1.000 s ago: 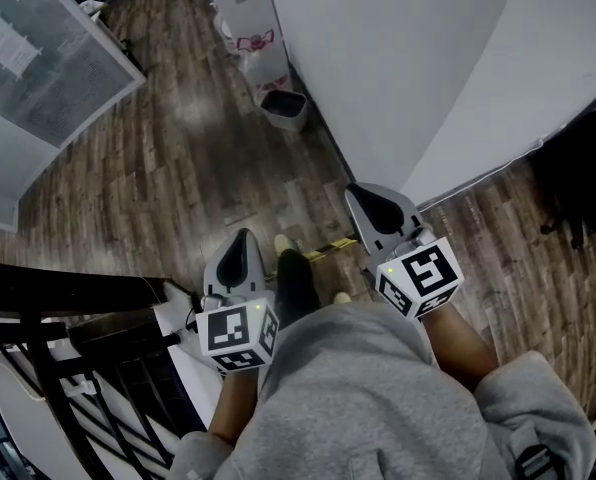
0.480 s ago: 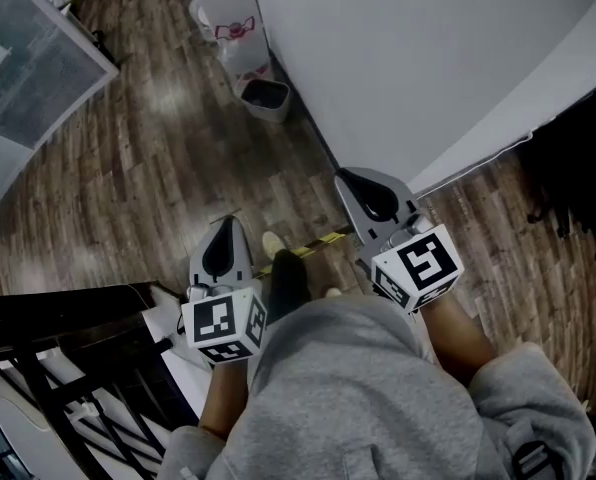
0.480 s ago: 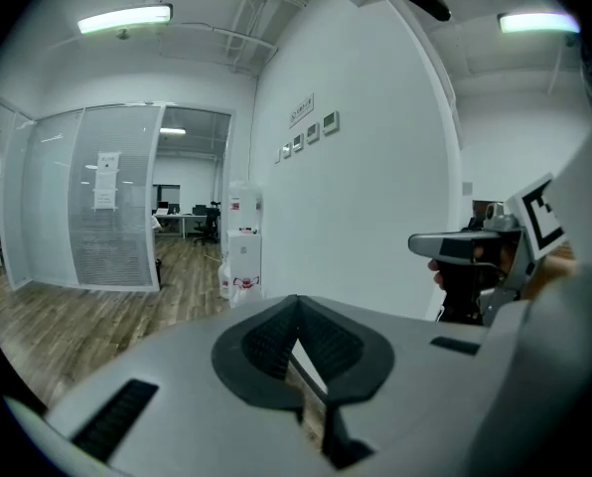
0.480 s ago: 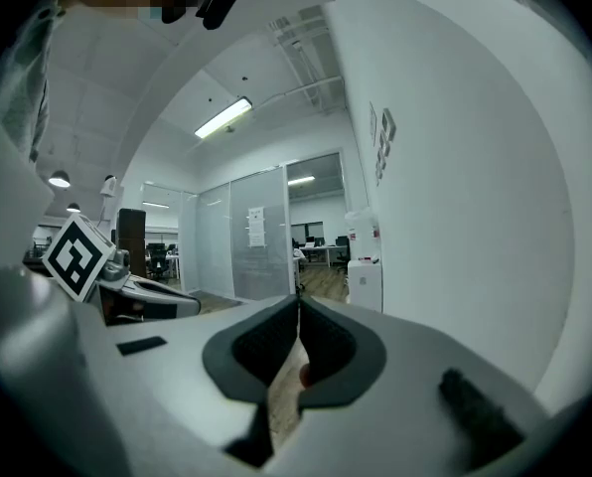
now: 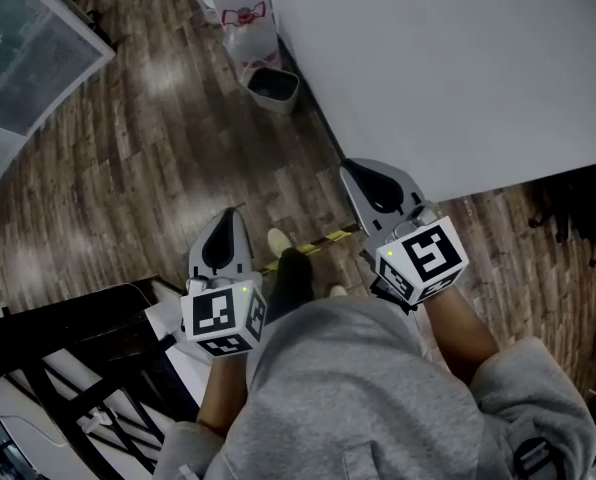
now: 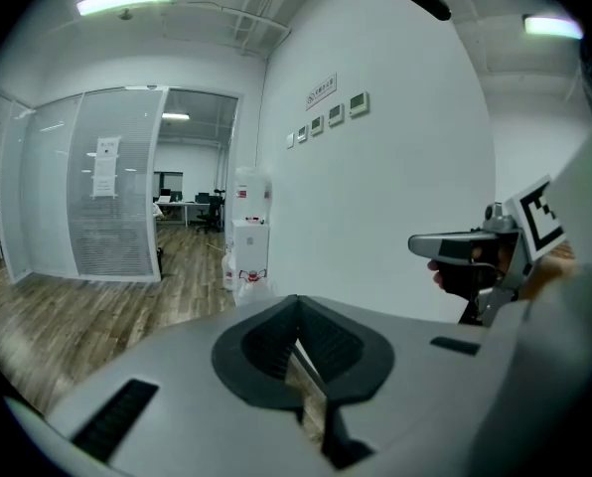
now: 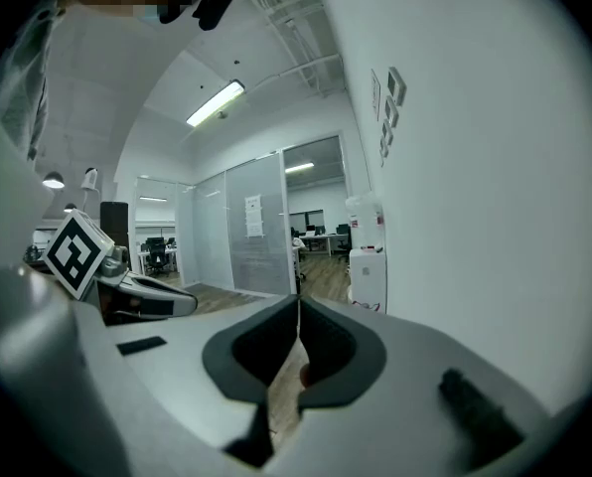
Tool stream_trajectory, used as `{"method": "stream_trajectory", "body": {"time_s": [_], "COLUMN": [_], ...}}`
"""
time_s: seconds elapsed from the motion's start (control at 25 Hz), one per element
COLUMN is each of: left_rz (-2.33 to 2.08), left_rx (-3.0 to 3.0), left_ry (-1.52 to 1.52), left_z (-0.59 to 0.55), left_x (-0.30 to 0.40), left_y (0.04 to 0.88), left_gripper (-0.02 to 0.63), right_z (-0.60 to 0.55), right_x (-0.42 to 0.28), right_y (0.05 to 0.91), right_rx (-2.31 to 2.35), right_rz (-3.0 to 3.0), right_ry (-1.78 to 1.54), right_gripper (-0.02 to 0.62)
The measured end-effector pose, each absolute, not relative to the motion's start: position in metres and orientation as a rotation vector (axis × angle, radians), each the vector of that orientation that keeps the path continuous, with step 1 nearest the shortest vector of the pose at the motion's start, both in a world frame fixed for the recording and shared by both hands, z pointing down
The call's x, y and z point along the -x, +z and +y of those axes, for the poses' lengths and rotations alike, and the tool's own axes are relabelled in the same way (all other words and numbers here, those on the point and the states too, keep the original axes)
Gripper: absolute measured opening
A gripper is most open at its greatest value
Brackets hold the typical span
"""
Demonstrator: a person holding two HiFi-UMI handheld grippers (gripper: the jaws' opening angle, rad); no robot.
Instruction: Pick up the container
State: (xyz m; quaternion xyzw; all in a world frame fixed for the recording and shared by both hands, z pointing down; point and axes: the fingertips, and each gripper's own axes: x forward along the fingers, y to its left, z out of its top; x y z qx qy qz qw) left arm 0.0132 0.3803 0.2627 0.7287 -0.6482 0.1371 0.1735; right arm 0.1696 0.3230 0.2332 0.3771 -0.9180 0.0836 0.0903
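So this is basically the approach stage, nothing's been picked up yet. Left tongs (image 5: 230, 218) and right tongs (image 5: 358, 176) are both pressed together with nothing in them, held out low over the wooden floor (image 5: 158, 148) next to the white wall (image 5: 458, 68). Honestly can't spot the container for sure. The only candidate is a small bin (image 5: 273, 85) on the floor, far off by the wall, well apart from both. Next move imo: find it, get close, and spread the tongs before reaching in.
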Motion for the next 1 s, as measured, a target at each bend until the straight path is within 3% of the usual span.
{"method": "stream_trajectory", "body": {"time_s": [1.0], "left_rz": [-1.836], "left_rx": [-2.020], "left_ry": [0.342], "left_z": [0.254], "left_x": [0.135], "left_y": [0.265], "left_gripper": [0.011], "right_z": [0.194], "right_x": [-0.009], "right_y": [0.233], "right_rx": [-1.050], "right_rz": [-2.726], "right_ry": [0.261], "right_gripper": [0.026]}}
